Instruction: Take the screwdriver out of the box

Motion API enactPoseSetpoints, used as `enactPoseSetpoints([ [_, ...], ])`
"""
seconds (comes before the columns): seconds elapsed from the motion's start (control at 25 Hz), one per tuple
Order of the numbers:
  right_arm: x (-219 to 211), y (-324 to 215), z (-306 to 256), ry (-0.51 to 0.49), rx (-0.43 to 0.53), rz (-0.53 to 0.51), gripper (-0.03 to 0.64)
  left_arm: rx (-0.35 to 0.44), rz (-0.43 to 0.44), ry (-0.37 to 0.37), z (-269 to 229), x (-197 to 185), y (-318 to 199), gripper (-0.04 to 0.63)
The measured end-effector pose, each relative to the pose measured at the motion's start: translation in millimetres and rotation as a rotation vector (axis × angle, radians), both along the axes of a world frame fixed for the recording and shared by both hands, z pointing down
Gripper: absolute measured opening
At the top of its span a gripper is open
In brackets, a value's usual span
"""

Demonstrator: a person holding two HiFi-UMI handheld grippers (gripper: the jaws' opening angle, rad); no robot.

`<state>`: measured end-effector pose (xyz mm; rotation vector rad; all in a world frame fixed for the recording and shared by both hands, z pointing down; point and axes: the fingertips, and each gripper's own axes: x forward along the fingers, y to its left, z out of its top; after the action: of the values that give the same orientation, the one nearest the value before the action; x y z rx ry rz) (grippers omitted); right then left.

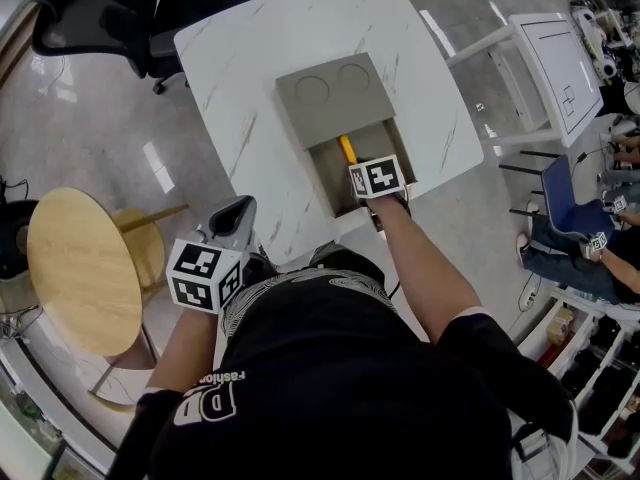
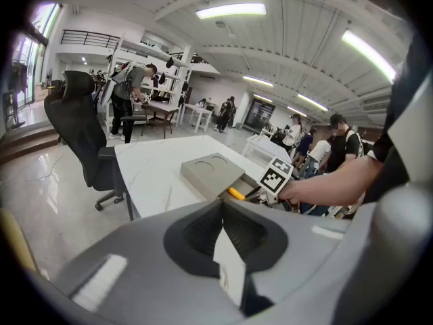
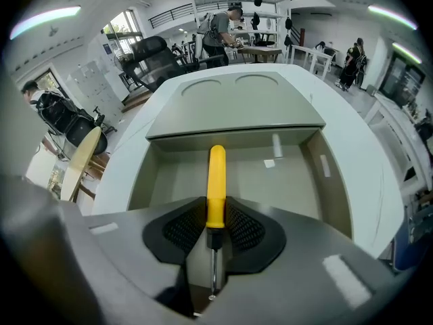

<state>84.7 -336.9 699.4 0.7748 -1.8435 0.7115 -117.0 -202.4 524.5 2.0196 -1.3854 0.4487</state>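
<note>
A grey box [image 1: 335,98] lies on the white marble table [image 1: 240,78], its lid [image 3: 230,107] slid back so the near compartment is uncovered. Inside lies a screwdriver [image 3: 216,181] with a yellow handle, its metal shaft pointing toward me. My right gripper [image 3: 216,217] reaches into the compartment and is shut on the lower end of the handle. In the head view the right gripper [image 1: 362,173] covers the near half of the screwdriver [image 1: 347,149]. My left gripper [image 1: 233,218] hangs off the table's near-left edge, its jaws [image 2: 222,212] together with nothing held.
Two black office chairs [image 1: 90,8] stand beyond the table's far-left corner. A round wooden table [image 1: 85,268] is at my left. A white desk [image 1: 560,58] and seated people [image 1: 575,248] are at the right. Small labels lie on the box floor [image 3: 277,147].
</note>
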Motion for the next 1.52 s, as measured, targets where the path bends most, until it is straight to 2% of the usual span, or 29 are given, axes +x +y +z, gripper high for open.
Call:
enactPoseSetpoints([
  [0.6,0.1,-0.3,-0.2,0.004,-0.003,0.006,0.078,0.028,0.038,0.003,-7.9,3.1,-1.4,0.058],
  [1.12,2.4,7.2,-34.3,-0.068,0.085,0.045,0.077,0.064,0.07,0.0,-18.4,8.7,0.0,0.058],
  [1.36,4.2,10.2,-65.5,-0.153,0.138,0.094,0.077,0.081,0.1,0.009,-25.2,18.3,-4.6,0.058],
  [1.52,-0.5,15.4,-99.6,-0.292,0.169,0.133,0.077,0.091,0.125,0.026,-30.3,30.0,-10.4,0.058],
])
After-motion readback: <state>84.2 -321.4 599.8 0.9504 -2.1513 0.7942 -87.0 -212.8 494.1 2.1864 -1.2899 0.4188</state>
